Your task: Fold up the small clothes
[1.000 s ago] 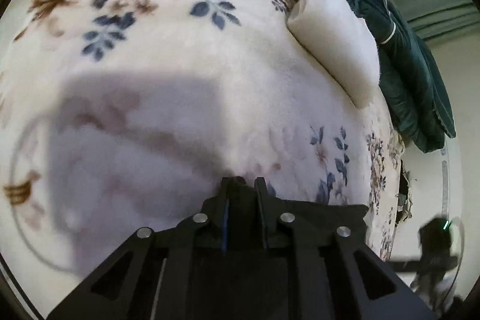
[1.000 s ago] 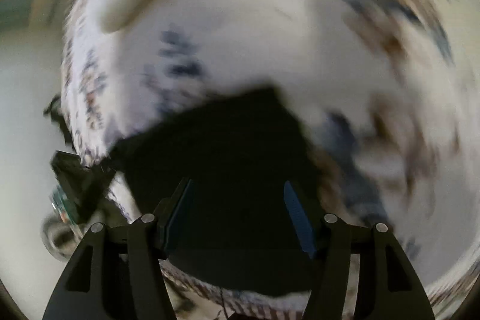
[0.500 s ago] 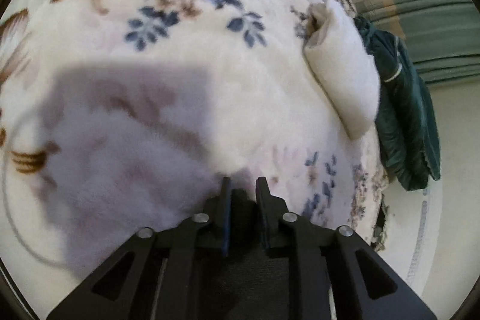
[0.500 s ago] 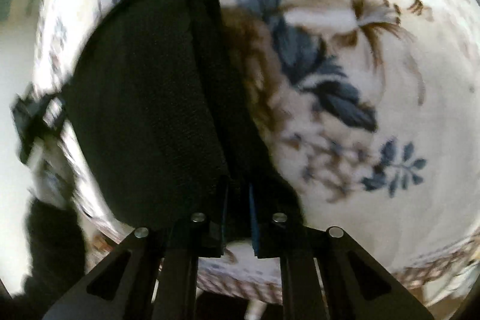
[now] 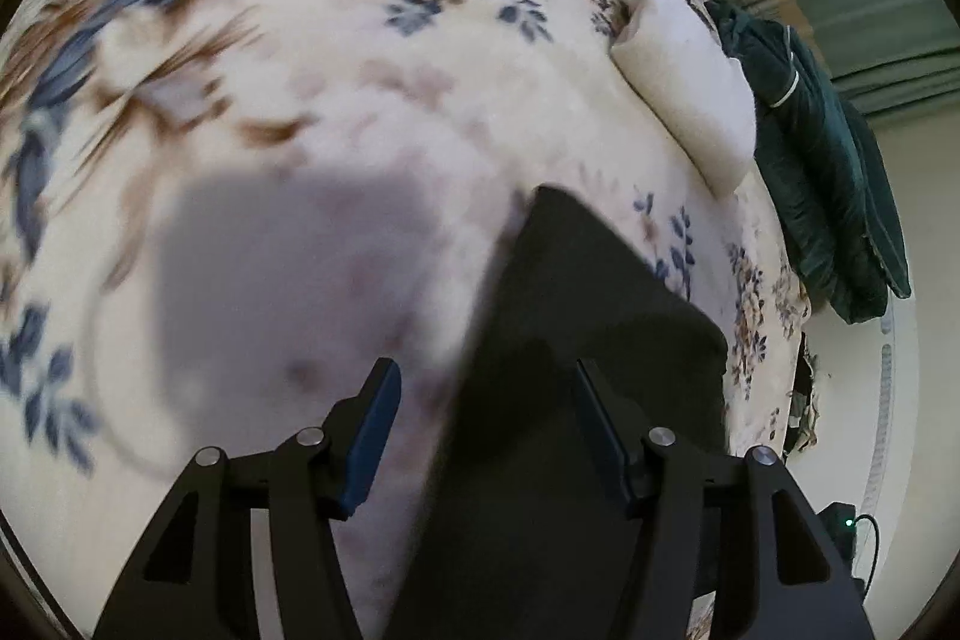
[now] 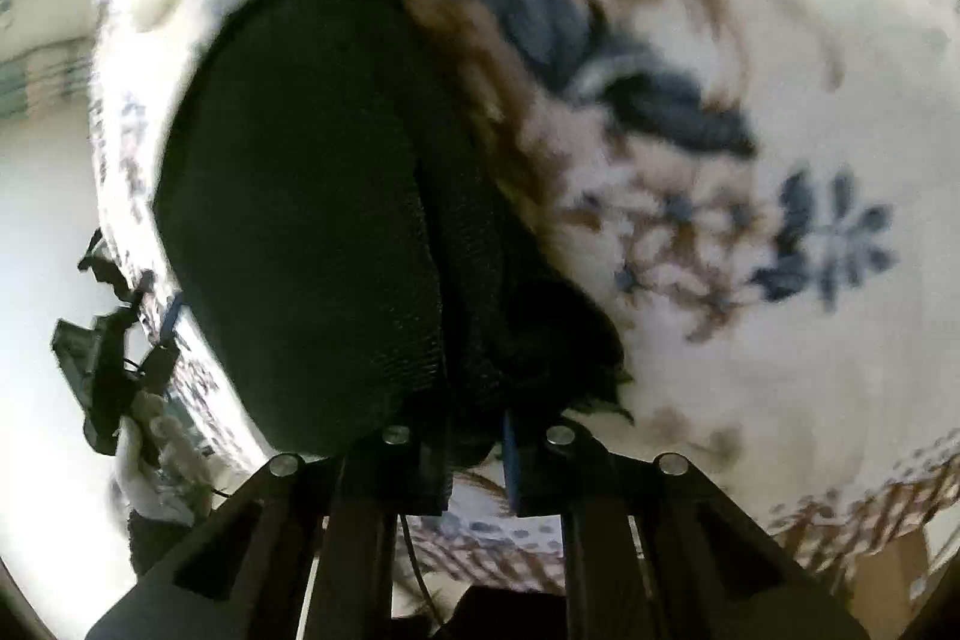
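Observation:
A small black garment (image 5: 576, 340) lies on the floral blanket (image 5: 300, 70). In the left wrist view my left gripper (image 5: 483, 406) is open, its jaws wide apart over the near part of the garment and not holding it. In the right wrist view the same black garment (image 6: 312, 196) is folded over on itself, and my right gripper (image 6: 477, 454) is shut on its near edge, with cloth bunched between the jaws. The left gripper (image 6: 120, 358) shows small at the far left of that view.
A folded cream cloth (image 5: 684, 70) lies on the blanket toward the far right. A dark green jacket (image 5: 822, 160) hangs over the bed's right edge. The bed edge drops to the floor at the right, where a small device (image 5: 840, 526) sits.
My left gripper has opened and let go of the black garment, which now lies spread in front of it. My right gripper stays shut on the garment and has shifted slightly.

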`<act>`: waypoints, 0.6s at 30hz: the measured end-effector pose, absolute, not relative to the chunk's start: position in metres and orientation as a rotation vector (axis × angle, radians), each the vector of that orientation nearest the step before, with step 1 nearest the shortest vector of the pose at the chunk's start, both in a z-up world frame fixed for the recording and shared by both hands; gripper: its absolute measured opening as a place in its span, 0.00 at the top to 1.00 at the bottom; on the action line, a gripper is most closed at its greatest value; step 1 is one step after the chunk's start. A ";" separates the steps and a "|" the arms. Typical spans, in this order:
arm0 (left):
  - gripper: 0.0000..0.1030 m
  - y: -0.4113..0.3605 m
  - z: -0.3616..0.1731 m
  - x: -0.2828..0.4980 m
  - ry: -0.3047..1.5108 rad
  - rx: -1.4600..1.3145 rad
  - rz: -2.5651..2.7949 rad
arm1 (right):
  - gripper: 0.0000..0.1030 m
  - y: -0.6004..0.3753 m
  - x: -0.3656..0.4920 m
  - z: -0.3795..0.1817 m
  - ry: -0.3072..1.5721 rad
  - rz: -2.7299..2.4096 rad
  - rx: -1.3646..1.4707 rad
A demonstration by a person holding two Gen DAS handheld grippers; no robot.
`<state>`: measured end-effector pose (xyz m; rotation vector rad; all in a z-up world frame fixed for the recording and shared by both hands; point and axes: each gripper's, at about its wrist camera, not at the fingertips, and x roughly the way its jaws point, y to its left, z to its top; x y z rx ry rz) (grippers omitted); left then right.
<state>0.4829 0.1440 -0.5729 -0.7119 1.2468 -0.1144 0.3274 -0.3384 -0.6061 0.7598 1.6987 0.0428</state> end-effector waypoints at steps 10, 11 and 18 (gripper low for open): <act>0.46 0.155 -0.579 0.448 1.262 -0.801 -0.087 | 0.23 -0.380 0.278 -0.668 1.698 0.017 1.428; 0.46 0.155 -0.581 0.447 1.265 -0.813 -0.086 | 0.23 -0.371 0.272 -0.687 1.683 0.048 1.550; 0.46 0.148 -0.583 0.449 1.275 -0.813 -0.085 | 0.77 -0.360 0.293 -0.651 1.433 0.142 1.183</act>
